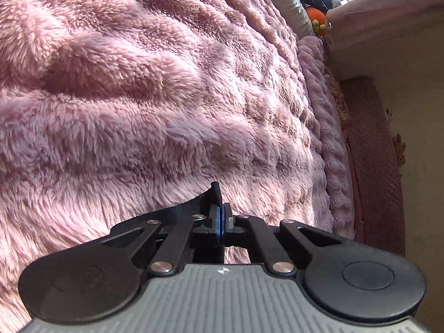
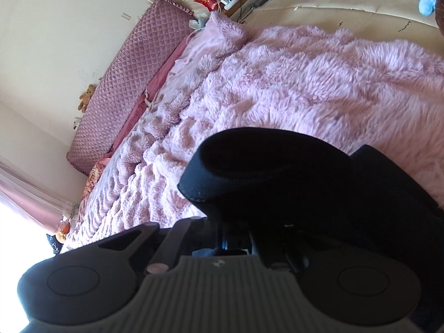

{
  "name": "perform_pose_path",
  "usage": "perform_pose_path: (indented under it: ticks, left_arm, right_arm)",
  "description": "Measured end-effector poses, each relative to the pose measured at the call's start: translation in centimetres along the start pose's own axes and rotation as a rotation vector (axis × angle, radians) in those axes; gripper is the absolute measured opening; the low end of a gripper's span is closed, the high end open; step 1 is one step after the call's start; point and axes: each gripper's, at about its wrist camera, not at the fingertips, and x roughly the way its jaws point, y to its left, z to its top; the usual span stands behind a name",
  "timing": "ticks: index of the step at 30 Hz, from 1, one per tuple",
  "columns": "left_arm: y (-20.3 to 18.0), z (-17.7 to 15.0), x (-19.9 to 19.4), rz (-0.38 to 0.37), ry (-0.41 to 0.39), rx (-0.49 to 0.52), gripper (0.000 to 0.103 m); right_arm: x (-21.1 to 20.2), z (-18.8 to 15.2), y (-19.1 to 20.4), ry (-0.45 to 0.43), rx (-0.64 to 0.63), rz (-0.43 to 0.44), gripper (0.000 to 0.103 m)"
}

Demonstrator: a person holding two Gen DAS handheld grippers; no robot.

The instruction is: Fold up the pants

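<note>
Black pants fabric (image 1: 213, 194) was pinched tight in the left gripper (image 1: 221, 216). The right gripper (image 2: 224, 238) also clamped a thick fold of pants (image 2: 277, 172), both just above the fluffy pink blanket (image 1: 152, 97).

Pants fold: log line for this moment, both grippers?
left gripper: shut on black pants | right gripper: shut on black pants, jaws mostly hidden | pants lifted over pink blanket

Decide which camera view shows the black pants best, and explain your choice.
The right wrist view: the black pants fill its lower middle as a broad rolled fold, draped over the right hand-held gripper. The left wrist view shows only a thin edge of them, pinched in the left hand-held gripper.
</note>
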Motion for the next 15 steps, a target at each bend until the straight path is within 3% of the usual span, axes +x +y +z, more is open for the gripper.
perform_pose_path:
  ticks: [1,3,4,5,7,8,10,12,15]
  left_arm:
    - [-0.3,0.0,0.0,-0.036,-0.013,0.007,0.004]
    - [-1.0,0.2,-1.0,-0.117,-0.072,0.024,0.024]
    - [-1.4,0.4,-1.7,-0.163,-0.098,0.039,0.054]
    - [-1.9,0.7,-2.6,-0.204,-0.127,0.065,0.075]
    - [-2.9,1.4,-4.5,-0.236,-0.174,0.117,0.076]
    - [-3.2,1.8,-5.3,-0.238,-0.178,0.131,0.076]
    - [-4.1,2.4,-7.1,-0.234,-0.166,0.189,0.077]
    - [-4.9,2.3,-9.2,-0.241,-0.164,0.261,0.079]
    - [-5.8,1.0,-12.0,-0.31,-0.112,0.335,0.081]
  right_arm:
    - [0.6,0.2,-0.2,0.02,0.014,-0.01,0.002]
    - [1.4,0.6,-0.5,0.059,0.04,-0.029,0.006]
    - [1.5,0.9,-0.7,0.072,0.062,-0.023,0.02]
    - [1.4,1.2,-0.8,0.088,0.083,-0.004,0.03]
    - [0.4,1.7,-0.6,0.078,0.1,0.002,0.054]
    - [-0.4,2.0,-0.3,0.07,0.089,-0.011,0.058]
    - [-2.4,2.5,0.3,0.048,0.048,-0.042,0.082]
    - [-4.9,2.9,0.5,0.0,0.014,-0.094,0.083]
    - [-8.5,3.6,-0.2,0.0,0.004,-0.109,0.083]
